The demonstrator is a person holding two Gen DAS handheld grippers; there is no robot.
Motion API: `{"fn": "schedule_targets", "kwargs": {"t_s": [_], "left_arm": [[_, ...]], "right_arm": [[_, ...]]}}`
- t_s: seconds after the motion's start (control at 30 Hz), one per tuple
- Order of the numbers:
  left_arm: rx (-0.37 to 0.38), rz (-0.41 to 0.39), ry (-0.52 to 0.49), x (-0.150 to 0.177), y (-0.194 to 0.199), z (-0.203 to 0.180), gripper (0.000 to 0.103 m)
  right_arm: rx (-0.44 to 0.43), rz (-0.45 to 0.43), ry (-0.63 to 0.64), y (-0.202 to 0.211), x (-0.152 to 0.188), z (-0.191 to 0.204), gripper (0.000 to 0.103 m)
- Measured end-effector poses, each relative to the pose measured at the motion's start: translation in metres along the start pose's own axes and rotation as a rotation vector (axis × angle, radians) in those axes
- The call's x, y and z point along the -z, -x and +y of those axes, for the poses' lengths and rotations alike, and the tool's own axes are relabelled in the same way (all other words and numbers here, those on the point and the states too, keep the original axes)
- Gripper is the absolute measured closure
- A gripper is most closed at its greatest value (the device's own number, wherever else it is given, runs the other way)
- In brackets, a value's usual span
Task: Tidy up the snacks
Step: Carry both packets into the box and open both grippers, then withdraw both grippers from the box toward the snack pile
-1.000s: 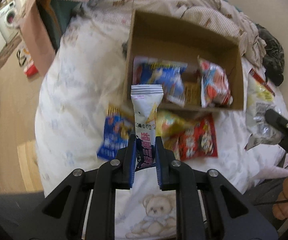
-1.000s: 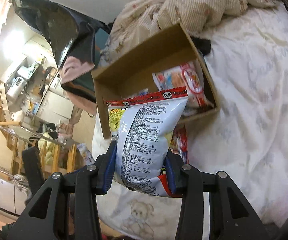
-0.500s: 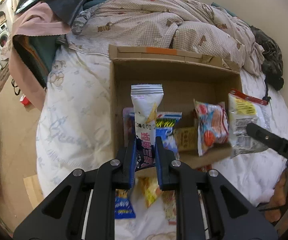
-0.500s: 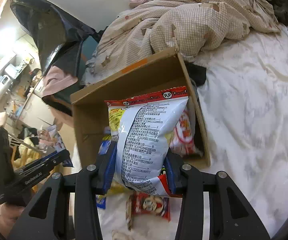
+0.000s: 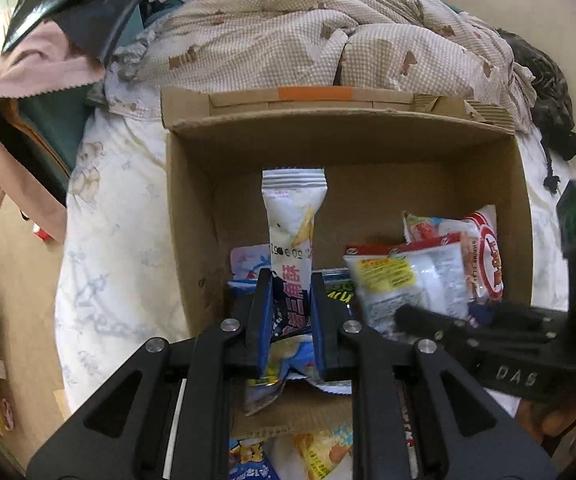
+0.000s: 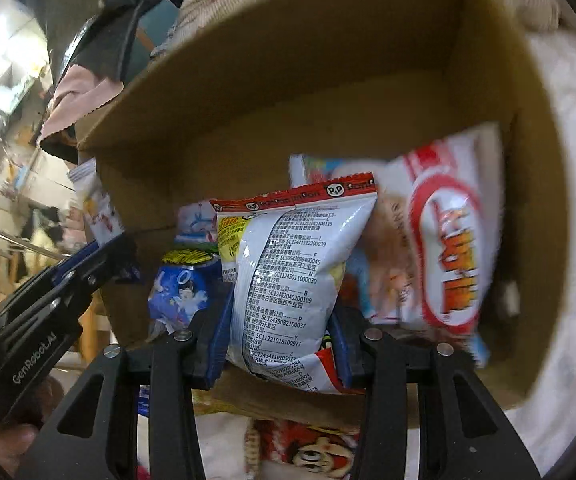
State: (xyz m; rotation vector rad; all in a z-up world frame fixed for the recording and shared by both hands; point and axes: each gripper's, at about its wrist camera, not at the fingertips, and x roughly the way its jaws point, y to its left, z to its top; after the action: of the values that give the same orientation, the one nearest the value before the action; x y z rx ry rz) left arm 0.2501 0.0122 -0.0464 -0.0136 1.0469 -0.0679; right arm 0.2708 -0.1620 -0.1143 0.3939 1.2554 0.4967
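While both packets are held over the open box (image 5: pixel 192 216), the step in hand appears to be the drop, and it would best be done one packet at a time, each lowered into bare floor before the jaws are parted, so that nothing is tipped over the near wall.

The bed (image 5: pixel 120 208) is seen beneath and to the left of the left gripper (image 5: pixel 291 314); the box lies on it, directly ahead of both grippers, with a rumpled checked quilt (image 5: pixel 328 40) beyond its far wall. Bare cardboard is left at the back of the box and along its left side, which is judged the better place for the release.

Inside the box, a large red-and-white bag (image 6: pixel 452 240) is propped against the right wall, just right of the right gripper (image 6: pixel 280 332). A blue packet (image 6: pixel 180 292) lies lower, to that gripper's left, with more wrappers half hidden behind it.

The right gripper is clamped on a white chip bag (image 6: pixel 288 276) with a red top seal, held upright over the near right part of the box. The left gripper is clamped on a slim white stick pack (image 5: pixel 292 232), also upright, over the near middle. A few snacks (image 5: pixel 320 452) are left on the bed below the grippers, outside the near wall, so the task is judged unfinished.
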Motion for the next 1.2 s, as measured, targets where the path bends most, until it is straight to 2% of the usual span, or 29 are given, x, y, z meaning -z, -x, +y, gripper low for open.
{"fn": "schedule_targets", "kwargs": {"t_s": [0.17, 0.23, 0.27, 0.3, 0.43, 0.5, 0.57, 0.7, 0.8, 0.87, 0.93, 1.0, 1.2], "left_arm": [[0.023, 0.038, -0.005, 0.003, -0.011, 0.0, 0.089], [0.028, 0.038, 0.005, 0.001, -0.012, 0.001, 0.089], [0.03, 0.035, 0.014, 0.0, -0.011, 0.002, 0.089], [0.034, 0.033, 0.025, -0.001, -0.01, 0.004, 0.089], [0.047, 0.021, 0.058, -0.005, -0.007, 0.007, 0.089], [0.053, 0.015, 0.069, -0.006, -0.006, 0.009, 0.089], [0.057, 0.011, 0.07, -0.007, -0.005, 0.008, 0.089], [0.062, 0.001, 0.077, -0.01, -0.003, 0.008, 0.089], [0.06, 0.008, 0.086, -0.012, -0.004, 0.006, 0.088], [0.041, 0.022, 0.08, -0.01, -0.005, 0.004, 0.073], [0.024, 0.024, 0.079, -0.009, -0.004, 0.003, 0.03], [0.03, 0.007, 0.094, -0.008, 0.0, 0.006, 0.023], [0.093, 0.002, 0.155, -0.006, 0.011, 0.02, 0.023]], "right_arm": [[-0.048, 0.015, -0.026, 0.002, -0.002, -0.007, 0.053], [-0.086, 0.038, -0.042, 0.003, -0.002, -0.012, 0.039], [-0.096, 0.045, -0.044, 0.005, -0.002, -0.012, 0.028], [-0.102, 0.043, -0.043, 0.008, -0.001, -0.012, 0.025], [-0.078, 0.058, -0.023, 0.025, -0.003, -0.01, 0.023], [-0.033, 0.063, -0.02, 0.035, -0.001, -0.013, 0.023], [-0.01, 0.024, -0.018, 0.05, 0.0, -0.018, 0.023], [-0.05, -0.074, -0.069, 0.078, 0.0, -0.028, 0.023], [-0.058, -0.102, -0.092, 0.087, -0.001, -0.034, 0.023], [-0.068, -0.109, -0.107, 0.088, -0.002, -0.036, 0.023], [-0.07, -0.111, -0.115, 0.09, -0.002, -0.037, 0.023], [-0.071, -0.112, -0.117, 0.09, -0.001, -0.037, 0.023], [-0.064, -0.122, -0.104, 0.093, 0.001, -0.032, 0.023]]}}
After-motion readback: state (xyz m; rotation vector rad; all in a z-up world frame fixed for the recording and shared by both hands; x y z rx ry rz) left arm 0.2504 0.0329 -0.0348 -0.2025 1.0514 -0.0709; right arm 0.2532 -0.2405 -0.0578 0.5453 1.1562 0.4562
